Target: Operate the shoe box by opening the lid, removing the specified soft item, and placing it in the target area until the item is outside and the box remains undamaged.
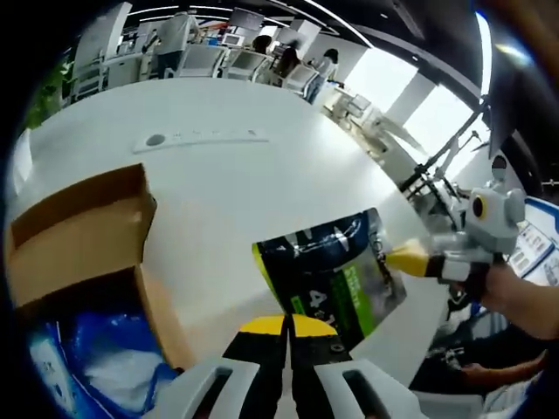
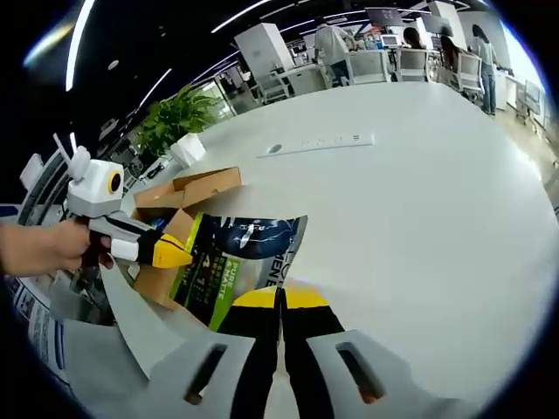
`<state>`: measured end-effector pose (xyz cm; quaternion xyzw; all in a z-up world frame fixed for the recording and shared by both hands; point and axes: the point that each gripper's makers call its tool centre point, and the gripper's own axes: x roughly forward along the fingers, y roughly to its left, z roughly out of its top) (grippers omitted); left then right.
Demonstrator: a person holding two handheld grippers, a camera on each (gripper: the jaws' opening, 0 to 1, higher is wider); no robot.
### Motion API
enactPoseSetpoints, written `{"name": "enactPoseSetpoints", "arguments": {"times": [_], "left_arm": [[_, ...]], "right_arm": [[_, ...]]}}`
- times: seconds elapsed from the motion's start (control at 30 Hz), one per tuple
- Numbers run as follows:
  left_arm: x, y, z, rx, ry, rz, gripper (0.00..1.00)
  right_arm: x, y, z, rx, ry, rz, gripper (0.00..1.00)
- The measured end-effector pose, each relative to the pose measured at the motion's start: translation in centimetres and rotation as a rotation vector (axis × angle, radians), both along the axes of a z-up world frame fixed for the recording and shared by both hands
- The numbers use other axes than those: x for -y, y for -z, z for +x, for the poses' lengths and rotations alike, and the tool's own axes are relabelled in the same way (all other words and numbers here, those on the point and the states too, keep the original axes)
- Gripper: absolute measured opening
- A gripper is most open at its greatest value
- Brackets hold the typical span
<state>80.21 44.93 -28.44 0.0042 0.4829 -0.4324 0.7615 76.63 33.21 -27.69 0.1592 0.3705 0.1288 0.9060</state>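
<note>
Left gripper view: open cardboard box holds blue plastic.

The right gripper had its yellow-tipped jaws pressed together on the near edge of a dark blue and green pouch lying on the white table. The left gripper touched the pouch's far side, beside an open cardboard box. A potted plant stood beyond.
</note>
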Motion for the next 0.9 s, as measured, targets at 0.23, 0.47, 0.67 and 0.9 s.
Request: {"name": "enactPoseSetpoints", "arguments": {"times": [0.23, 0.47, 0.67, 0.9], "left_arm": [[0.6, 1.5, 0.2, -0.017, -0.001, 0.027, 0.0], [0.7, 3.2, 0.9, -0.036, 0.0, 0.078, 0.0], [1.0, 4.0, 0.5, -0.049, -0.002, 0.096, 0.0], [1.0, 4.8, 0.6, -0.058, 0.005, 0.111, 0.0]], "right_arm": [[0.4, 1.5, -0.2, -0.027, -0.002, 0.01, 0.0], [1.0, 3.4, 0.3, -0.053, -0.01, 0.017, 0.0], [1.0, 4.4, 0.1, -0.076, -0.012, 0.022, 0.0], [1.3, 5.3, 0.4, -0.087, -0.014, 0.024, 0.0]]}}
